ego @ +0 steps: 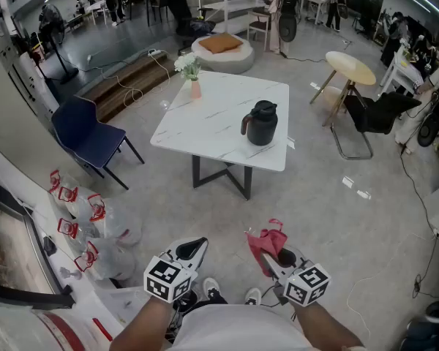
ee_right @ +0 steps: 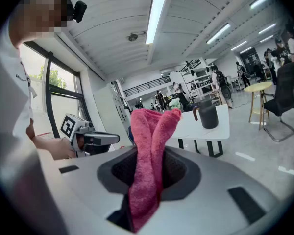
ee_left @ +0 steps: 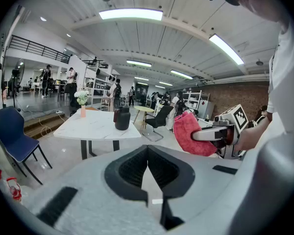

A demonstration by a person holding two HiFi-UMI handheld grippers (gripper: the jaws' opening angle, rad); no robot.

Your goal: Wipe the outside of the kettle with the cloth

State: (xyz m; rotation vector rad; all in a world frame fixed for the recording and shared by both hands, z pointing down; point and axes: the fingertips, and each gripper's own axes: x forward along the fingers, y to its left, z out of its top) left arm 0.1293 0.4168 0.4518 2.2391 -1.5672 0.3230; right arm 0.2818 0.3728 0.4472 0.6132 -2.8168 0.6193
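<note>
A black kettle (ego: 261,123) with a handle stands near the right front of the white marble table (ego: 212,112), well away from both grippers; it also shows small as the kettle (ee_left: 121,118) and the kettle (ee_right: 208,114). My right gripper (ego: 267,253) is shut on a pink-red cloth (ego: 265,241), which sticks up from its jaws as the cloth (ee_right: 149,155). My left gripper (ego: 194,248) is shut with nothing in it, its jaws meeting in the left gripper view (ee_left: 147,166). The two are held side by side close to the body.
A pink vase of white flowers (ego: 191,72) stands at the table's far left corner. A blue chair (ego: 88,134) is left of the table, a black chair (ego: 373,115) and a round wooden table (ego: 350,68) to the right. Bagged items (ego: 95,225) lie on the floor at left.
</note>
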